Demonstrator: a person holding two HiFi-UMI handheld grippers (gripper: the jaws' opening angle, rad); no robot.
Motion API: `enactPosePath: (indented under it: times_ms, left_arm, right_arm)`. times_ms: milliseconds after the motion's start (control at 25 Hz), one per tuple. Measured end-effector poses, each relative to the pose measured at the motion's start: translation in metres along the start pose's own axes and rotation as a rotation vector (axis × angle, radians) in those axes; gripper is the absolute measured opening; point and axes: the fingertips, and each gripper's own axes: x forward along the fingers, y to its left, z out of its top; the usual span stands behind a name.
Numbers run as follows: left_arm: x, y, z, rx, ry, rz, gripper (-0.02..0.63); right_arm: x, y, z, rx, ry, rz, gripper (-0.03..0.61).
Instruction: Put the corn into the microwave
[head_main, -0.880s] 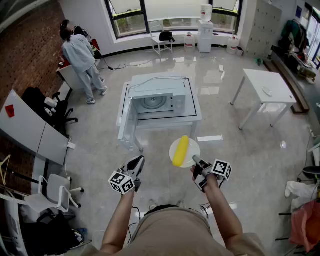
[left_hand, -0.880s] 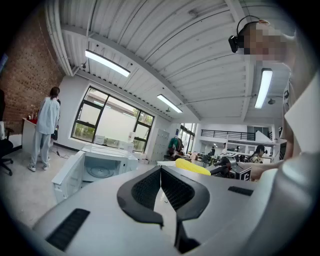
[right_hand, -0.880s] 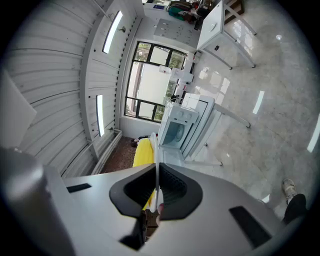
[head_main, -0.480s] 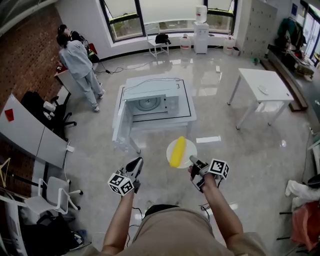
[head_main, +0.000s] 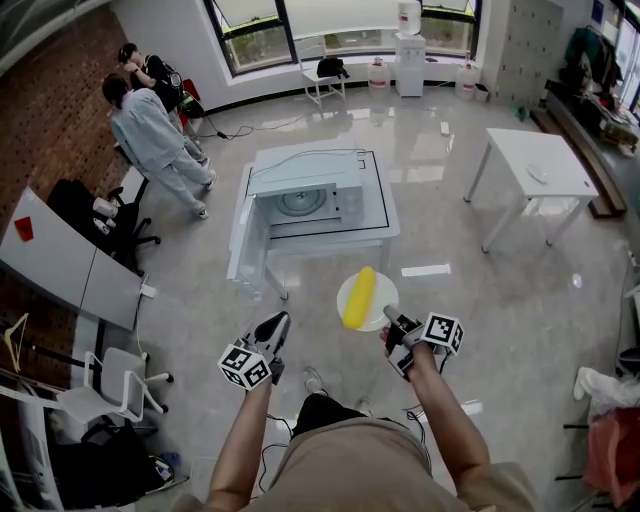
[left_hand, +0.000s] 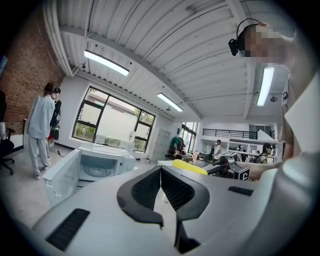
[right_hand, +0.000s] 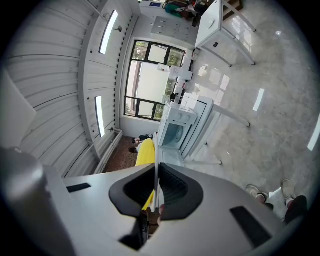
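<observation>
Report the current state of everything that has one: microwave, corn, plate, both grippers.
microwave: door open.
corn: lying on the plate, outside the microwave.
plate: carried by its rim, off any surface.
right gripper: shut on the plate's rim.
left gripper: shut, empty.

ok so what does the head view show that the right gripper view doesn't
Only the head view: the left claw, both forearms, and the plate as a full round disc. Only the right gripper view: the ceiling lights, and the plate's rim edge-on, pinched by the right claw. Both: that claw, the corn on the plate, and the microwave with its door open.
</observation>
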Motion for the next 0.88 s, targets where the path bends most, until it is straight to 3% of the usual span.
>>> enactPosePath:
  times_ms: [440, 880]
  left_arm:
    - [0.049, 0.076, 0.014, -0.015, 0.029, -0.032, 0.009]
    - [0.107, 0.153, 0.032, -0.022, 0.067, -0.122, 0.009]
  right_arm:
    - [0.079, 0.01, 0.026, -0.012, 0.008, -0.006, 0.02]
    - [0.168, 0.023, 0.054, -0.009, -0.028, -0.005, 0.02]
